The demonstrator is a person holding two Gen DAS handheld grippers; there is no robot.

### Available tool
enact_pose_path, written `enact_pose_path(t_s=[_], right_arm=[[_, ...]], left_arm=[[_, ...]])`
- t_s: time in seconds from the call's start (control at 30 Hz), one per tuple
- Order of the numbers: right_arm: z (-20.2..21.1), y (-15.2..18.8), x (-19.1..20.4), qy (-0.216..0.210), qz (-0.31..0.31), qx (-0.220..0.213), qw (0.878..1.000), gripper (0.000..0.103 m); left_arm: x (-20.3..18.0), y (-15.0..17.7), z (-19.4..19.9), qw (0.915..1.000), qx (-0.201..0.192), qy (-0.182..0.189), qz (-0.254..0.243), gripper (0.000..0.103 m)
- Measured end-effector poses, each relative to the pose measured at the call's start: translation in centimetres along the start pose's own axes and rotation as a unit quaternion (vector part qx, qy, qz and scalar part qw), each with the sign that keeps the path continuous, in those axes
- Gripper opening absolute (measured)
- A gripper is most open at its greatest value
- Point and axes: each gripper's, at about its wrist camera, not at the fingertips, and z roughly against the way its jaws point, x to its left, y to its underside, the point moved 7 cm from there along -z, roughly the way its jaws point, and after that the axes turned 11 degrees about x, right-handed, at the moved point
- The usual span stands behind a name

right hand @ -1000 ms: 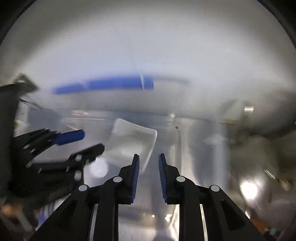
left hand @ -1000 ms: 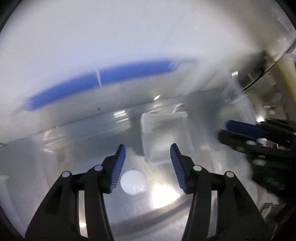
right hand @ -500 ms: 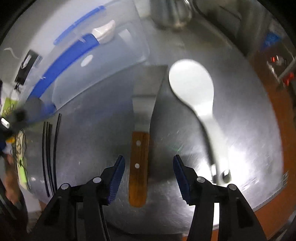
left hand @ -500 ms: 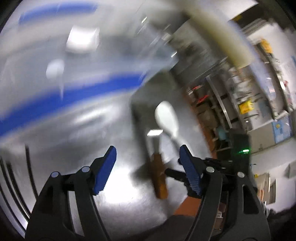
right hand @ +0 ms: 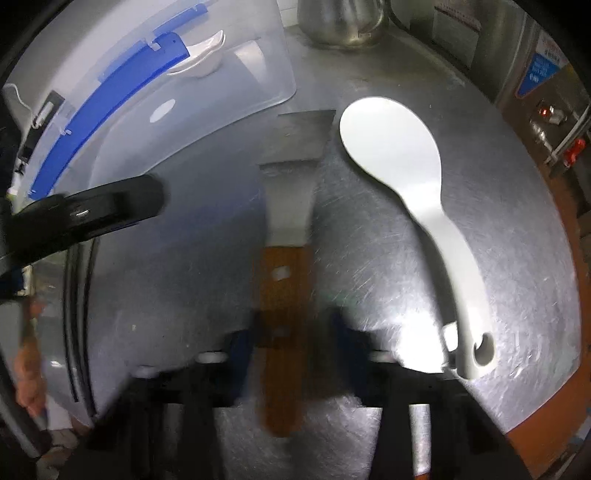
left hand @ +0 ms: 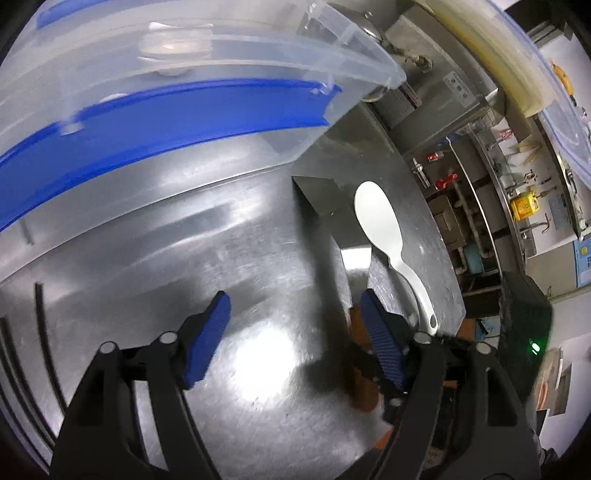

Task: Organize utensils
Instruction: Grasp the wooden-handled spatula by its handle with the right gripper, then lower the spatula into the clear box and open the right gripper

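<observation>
A metal spatula with a wooden handle lies on the steel table, blade pointing away. A white plastic rice paddle lies just right of it. My right gripper is open, blurred, with one finger on each side of the wooden handle. In the left wrist view the spatula and the paddle lie to the right. My left gripper is open and empty above bare table, left of the spatula. The right gripper shows there too, by the handle.
A clear plastic box with blue latches stands at the left, with a white spoon-like piece inside. It also shows in the left wrist view. A steel kettle stands at the back. The table's edge runs at the right.
Both grippers have swung away from the inside of the box to the table. My right gripper has opened wider and dropped lower around the spatula's handle. My left gripper stays open.
</observation>
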Motion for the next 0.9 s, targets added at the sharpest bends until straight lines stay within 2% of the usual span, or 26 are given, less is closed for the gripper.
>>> enact_pose_path(t_s=[0.1,0.23,0.37,0.43,0.5,0.53,0.57,0.73,0.83,0.9], right_arm=[[0.3,1.2,-0.6,-0.006,0.003,0.003,1.0,0.026],[0.5,2.7,-1.0,-0.058,-0.002,0.018,0.998,0.026],[0.9,4.7,-0.7,-0.086,0.016,0.026,0.996,0.026],[0.7,5.6,-0.3,-0.088,0.031,0.03,0.995,0.026],[0.7,6.4,0.2,-0.09,0.046,0.032,0.994,0.026],[0.7,6.4,0.3,-0.091,0.051,0.034,0.994,0.026],[0.8,6.5,0.4,-0.091,0.057,0.035,0.994,0.026],[2.1,5.8,0.4,-0.108,0.061,0.03,0.992,0.026],[5.8,6.0,1.1,-0.092,0.093,-0.003,0.991,0.026],[9.4,5.3,2.2,-0.083,0.119,-0.038,0.989,0.026]], left_arm=[[-0.6,-0.2,-0.7,0.9999,0.006,0.015,-0.004,0.073],[-2.3,-0.4,-2.7,0.9972,0.032,0.068,0.0,0.073],[-3.4,-0.1,-4.5,0.9886,0.057,0.137,0.022,0.072],[-3.7,0.2,-5.3,0.9847,0.07,0.156,0.033,0.072],[-4.0,0.5,-5.9,0.9838,0.077,0.159,0.031,0.051],[-4.0,0.7,-6.1,0.984,0.078,0.157,0.032,0.031],[-4.0,0.8,-6.2,0.9846,0.078,0.153,0.035,0.018],[-4.2,1.4,-5.3,0.9806,0.057,0.183,0.042,0.014],[-5.5,0.9,-2.2,0.9764,0.026,0.213,0.024,0.013],[-6.6,-0.2,1.6,0.9708,-0.008,0.24,0.011,0.012]])
